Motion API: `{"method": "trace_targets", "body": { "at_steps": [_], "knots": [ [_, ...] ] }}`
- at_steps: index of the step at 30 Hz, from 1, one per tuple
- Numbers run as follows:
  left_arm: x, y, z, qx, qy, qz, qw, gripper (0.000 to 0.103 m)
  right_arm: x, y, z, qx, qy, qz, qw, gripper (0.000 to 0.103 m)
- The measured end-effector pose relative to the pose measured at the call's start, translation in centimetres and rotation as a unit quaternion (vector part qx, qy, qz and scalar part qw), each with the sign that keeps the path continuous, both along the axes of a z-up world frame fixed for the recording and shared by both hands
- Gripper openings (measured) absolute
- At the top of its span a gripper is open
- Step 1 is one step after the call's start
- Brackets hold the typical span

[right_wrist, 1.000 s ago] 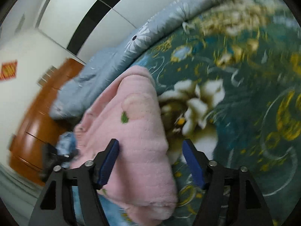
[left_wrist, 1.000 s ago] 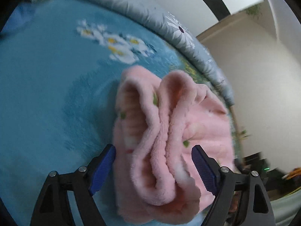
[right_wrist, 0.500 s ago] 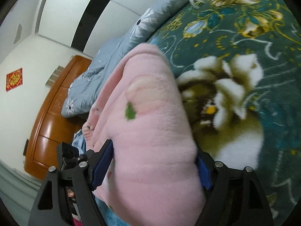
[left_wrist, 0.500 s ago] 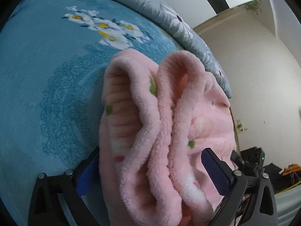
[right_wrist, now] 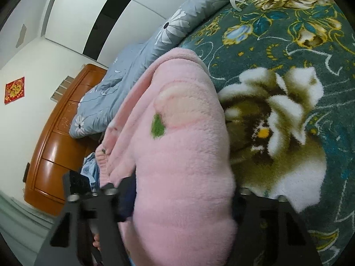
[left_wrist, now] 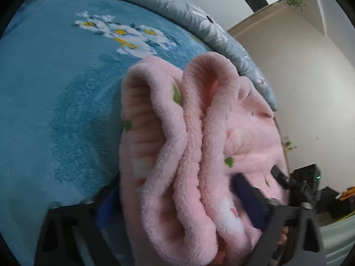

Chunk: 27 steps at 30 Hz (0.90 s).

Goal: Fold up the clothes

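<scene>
A folded pink fleece garment [left_wrist: 199,133] with small green specks lies in thick rolls on the bed. My left gripper [left_wrist: 175,190] straddles its near end and its jaws are closing. The right blue pad [left_wrist: 244,188] dents the fleece, and the left pad is mostly hidden behind the fabric. In the right wrist view the same garment [right_wrist: 182,133] bulges up between the fingers of my right gripper [right_wrist: 182,190]. Those jaws are closing too, squeezing the fleece, which covers both pads.
A blue flowered blanket [left_wrist: 55,88] lies left of the garment and a dark green flowered blanket [right_wrist: 288,44] right of it. A grey daisy quilt [right_wrist: 124,82] is heaped along the far side. A wooden headboard [right_wrist: 55,155] and a light blue cloth [right_wrist: 89,168] lie beyond.
Both grippers have pushed further in over the pink bundle, which now fills more of each view. Their jaws have narrowed from standing clear of the fleece to pressing into it.
</scene>
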State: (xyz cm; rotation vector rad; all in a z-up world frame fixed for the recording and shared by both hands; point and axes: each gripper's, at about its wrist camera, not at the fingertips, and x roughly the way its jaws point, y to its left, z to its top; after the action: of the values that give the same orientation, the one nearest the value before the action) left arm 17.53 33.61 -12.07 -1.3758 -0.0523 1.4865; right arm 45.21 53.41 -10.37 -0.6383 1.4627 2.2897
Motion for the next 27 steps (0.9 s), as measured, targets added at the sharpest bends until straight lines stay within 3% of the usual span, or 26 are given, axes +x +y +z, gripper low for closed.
{"method": "trace_targets", "body": {
  "at_steps": [2, 7, 14, 19, 27],
  "knots": [
    [0.2, -0.2, 0.2, 0.004, -0.008, 0.003, 1.0, 0.067, 0.1, 0.1, 0.4, 0.0, 0.006, 0.006, 1.0, 0.049],
    [2.2, -0.2, 1.9, 0.009, -0.002, 0.001, 1.0, 0.055, 1.2, 0.5, 2.1, -0.002, 0.042, 0.028, 0.999, 0.041],
    [8.9, 4.4, 4.8, 0.045, -0.017, -0.064, 0.9968, 0.055, 8.1, 3.3, 5.8, 0.042, 0.046, 0.024, 0.998, 0.041],
    [16.4, 11.7, 5.5, 0.051, -0.016, -0.131, 0.99, 0.055, 16.9, 7.1, 8.0, 0.088, 0.01, 0.001, 0.996, 0.041],
    [28.6, 20.8, 5.6, 0.062, -0.019, -0.209, 0.9758, 0.054, 28.6, 12.9, 9.7, 0.11, -0.054, -0.041, 0.992, 0.041]
  ]
}}
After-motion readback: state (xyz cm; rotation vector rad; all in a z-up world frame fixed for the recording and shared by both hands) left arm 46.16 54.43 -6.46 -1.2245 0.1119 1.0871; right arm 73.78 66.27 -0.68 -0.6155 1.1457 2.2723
